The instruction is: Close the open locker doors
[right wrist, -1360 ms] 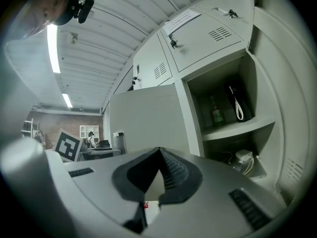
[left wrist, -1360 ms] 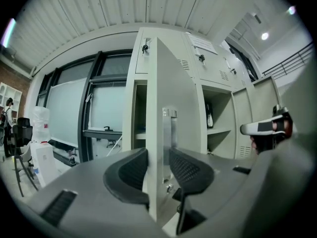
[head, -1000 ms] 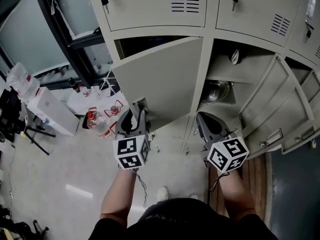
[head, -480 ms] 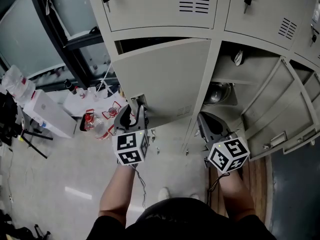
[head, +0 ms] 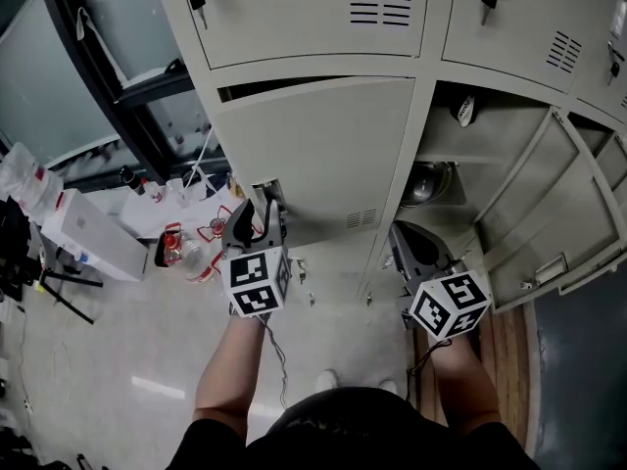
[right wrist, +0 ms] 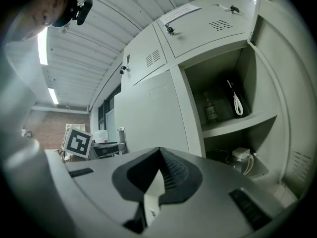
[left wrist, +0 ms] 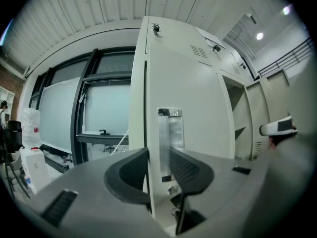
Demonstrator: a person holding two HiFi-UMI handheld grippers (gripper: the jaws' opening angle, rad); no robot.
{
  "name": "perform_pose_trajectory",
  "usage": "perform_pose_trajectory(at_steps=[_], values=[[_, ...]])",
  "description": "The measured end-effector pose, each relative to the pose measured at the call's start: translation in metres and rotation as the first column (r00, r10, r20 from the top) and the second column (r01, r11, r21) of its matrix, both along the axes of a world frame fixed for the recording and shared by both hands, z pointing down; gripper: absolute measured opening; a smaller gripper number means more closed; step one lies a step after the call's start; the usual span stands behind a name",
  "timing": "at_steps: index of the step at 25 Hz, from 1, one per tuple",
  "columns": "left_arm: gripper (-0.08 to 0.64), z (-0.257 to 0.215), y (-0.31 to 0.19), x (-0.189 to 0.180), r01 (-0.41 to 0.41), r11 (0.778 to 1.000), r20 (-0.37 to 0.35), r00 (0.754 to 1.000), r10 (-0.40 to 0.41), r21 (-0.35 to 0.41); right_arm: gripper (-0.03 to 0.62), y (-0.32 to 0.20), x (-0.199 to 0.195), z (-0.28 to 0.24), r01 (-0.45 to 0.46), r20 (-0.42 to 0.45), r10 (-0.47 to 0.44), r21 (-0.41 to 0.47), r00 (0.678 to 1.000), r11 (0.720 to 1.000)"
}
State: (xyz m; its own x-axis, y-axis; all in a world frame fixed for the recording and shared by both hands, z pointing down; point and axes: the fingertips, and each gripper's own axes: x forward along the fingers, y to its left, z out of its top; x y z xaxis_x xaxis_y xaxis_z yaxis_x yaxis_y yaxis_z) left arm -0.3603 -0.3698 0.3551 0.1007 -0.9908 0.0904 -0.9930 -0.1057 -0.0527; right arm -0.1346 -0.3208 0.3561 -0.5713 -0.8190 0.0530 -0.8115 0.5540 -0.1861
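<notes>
At the locker bank [head: 419,106], middle row: left tool [head: 260,215] clamps the free edge of the left door [head: 313,155], one jaw behind the panel, the other on the front by the metal handle plate [left wrist: 170,130]; its jaws have just been closing a bit w/ the door edge btwn them. Left door is almost shut, thin dark gap along its top. Right tool [head: 400,235] has jaws together, nothing in them, low in front of the open compartment next door. That compartment's door [head: 549,213] stands swung wide to the right; metal bowl [head: 423,182] inside
</notes>
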Motion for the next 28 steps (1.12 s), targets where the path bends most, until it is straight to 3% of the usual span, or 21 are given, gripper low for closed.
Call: perform_pose_trajectory(at_steps=[18,28], values=[[0.173,0.001,-0.035,-0.006,0.042,0.998,0.043,0.998,-0.044,0.042,0.0,-0.012,0.0,0.006,-0.051,-0.012,0.051,-0.017,0.999,0.999],[0.184,0.002,-0.037,-0.005,0.11,0.992,0.073,0.991,-0.115,0.068,0.0,-0.014,0.003,0.011,-0.047,-0.003,0.047,-0.031,0.999,0.998]])
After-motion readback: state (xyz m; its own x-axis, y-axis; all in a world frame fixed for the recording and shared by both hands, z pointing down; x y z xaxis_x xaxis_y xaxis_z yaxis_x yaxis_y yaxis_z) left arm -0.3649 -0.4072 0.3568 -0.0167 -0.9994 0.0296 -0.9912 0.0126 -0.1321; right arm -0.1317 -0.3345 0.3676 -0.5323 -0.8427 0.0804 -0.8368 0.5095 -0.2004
